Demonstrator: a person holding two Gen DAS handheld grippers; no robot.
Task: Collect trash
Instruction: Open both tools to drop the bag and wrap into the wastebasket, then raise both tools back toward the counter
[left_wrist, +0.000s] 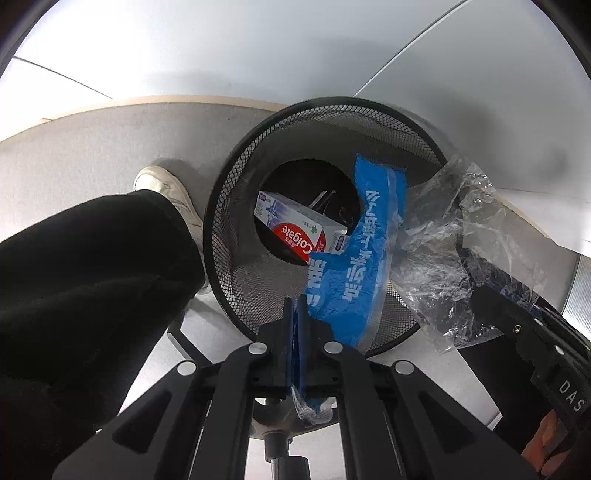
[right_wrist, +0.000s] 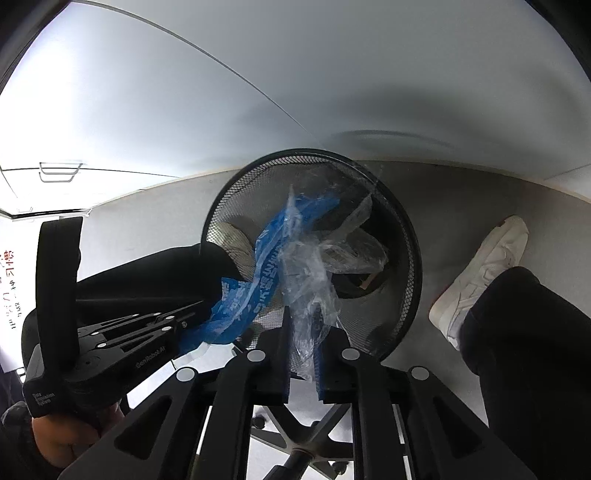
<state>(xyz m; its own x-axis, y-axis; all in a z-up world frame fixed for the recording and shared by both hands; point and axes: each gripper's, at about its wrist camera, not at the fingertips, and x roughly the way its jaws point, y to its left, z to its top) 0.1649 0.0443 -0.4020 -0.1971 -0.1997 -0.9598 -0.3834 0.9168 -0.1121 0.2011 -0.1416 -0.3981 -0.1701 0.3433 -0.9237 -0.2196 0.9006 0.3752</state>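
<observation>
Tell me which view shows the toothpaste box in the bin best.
The left wrist view: the toothpaste box lies plainly at the bottom of the mesh bin. In the right wrist view the plastic wrapper hides it.

blue wrapper (left_wrist: 354, 258) | crumpled, hanging over mesh bin (left_wrist: 229, 206) | toothpaste box (left_wrist: 295, 229) inside

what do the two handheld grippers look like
Both are matte black linkage frames with silver round rivets at the pivots. The left gripper has blue pads on its narrow jaws; the right gripper has black jaws with a blue pad. The left one's body carries white "GenRobot.AI" lettering, the right one's "DAS".
</observation>
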